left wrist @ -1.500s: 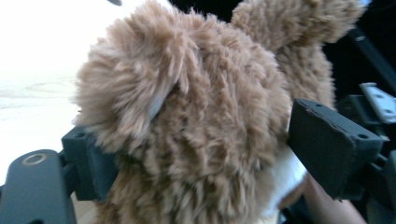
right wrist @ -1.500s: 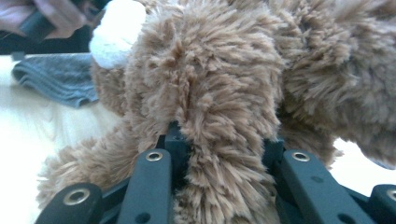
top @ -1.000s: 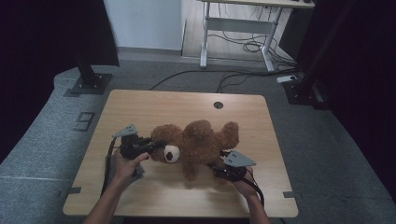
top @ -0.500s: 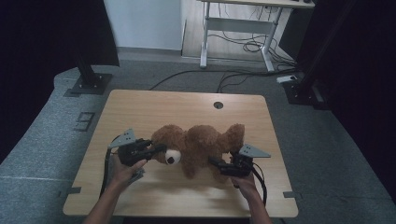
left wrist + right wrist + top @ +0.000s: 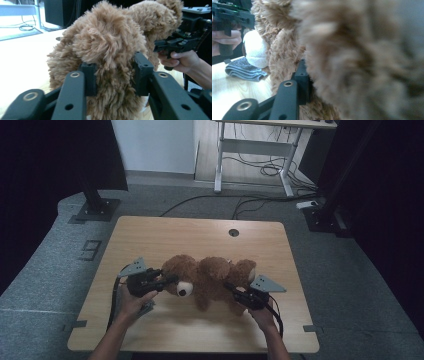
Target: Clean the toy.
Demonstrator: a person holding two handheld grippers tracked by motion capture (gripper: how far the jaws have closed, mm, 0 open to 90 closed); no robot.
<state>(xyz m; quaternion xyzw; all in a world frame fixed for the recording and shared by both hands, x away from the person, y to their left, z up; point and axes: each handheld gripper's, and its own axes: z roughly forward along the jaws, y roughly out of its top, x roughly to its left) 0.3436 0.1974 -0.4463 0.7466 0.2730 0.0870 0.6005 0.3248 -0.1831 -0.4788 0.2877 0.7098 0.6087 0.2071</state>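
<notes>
A brown teddy bear (image 5: 210,277) lies on its side on the wooden table (image 5: 200,235), its white muzzle (image 5: 184,290) toward the left. My left gripper (image 5: 172,280) is shut on the bear's head, and both pads (image 5: 141,71) sink into the fur (image 5: 110,42); its jaws have just been opening a little, with the head still between them. My right gripper (image 5: 231,289) has just been closing and holds the bear's leg. One of its pads (image 5: 301,77) presses on the fur (image 5: 352,57); the other is hidden behind it.
A folded grey cloth (image 5: 244,70) lies on the table under the bear's head, by the left hand (image 5: 135,302). A round cable hole (image 5: 233,232) sits near the far edge. Black stands (image 5: 95,207) and a desk frame (image 5: 250,150) stand on the floor beyond.
The right gripper has shifted slightly to the right at the bear's leg, and its grey plate now sits higher. The bear lies a little more stretched out. The left hand has stayed put.
</notes>
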